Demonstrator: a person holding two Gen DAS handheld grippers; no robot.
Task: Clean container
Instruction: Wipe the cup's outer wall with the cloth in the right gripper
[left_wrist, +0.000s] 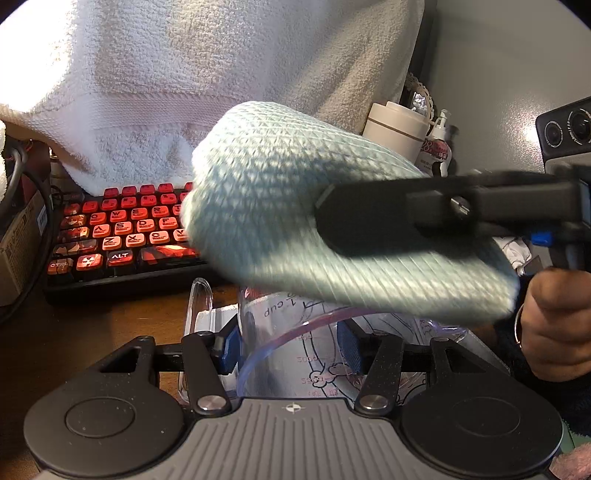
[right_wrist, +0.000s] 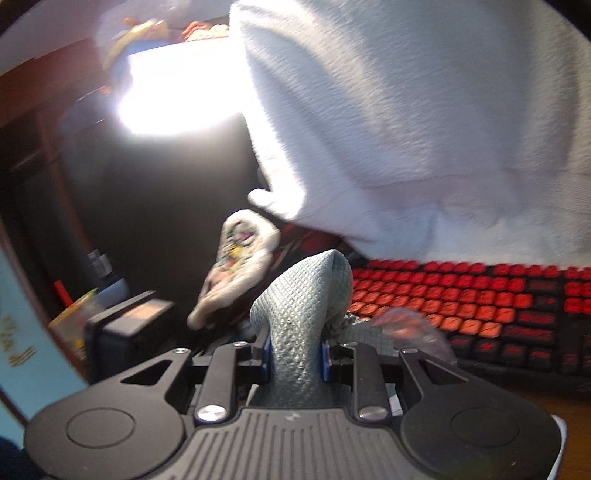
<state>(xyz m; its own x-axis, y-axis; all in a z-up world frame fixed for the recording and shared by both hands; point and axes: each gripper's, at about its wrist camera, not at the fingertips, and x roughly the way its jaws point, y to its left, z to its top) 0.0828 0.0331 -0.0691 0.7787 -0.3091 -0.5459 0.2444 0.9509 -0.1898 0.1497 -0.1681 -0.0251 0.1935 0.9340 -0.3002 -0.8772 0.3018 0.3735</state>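
Both grippers clamped, left gripper (left_wrist: 288, 350) on measuring cup (left_wrist: 295, 354), right gripper (right_wrist: 295, 356) on blurred cloth (right_wrist: 306, 310) hiding cup's rim.

Cloth (left_wrist: 332, 221) over cup (left_wrist: 295, 350) mouth

Keyboard (left_wrist: 122, 236) key reads "ALT" — measuring cup (left_wrist: 295, 354) shows mirrored "1 cup".

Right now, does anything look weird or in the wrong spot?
Yes. A big white towel is draped over the back of the red keyboard, hiding its top rows. The clear measuring cup is being cleaned at a computer desk, with the blue cloth just above it.
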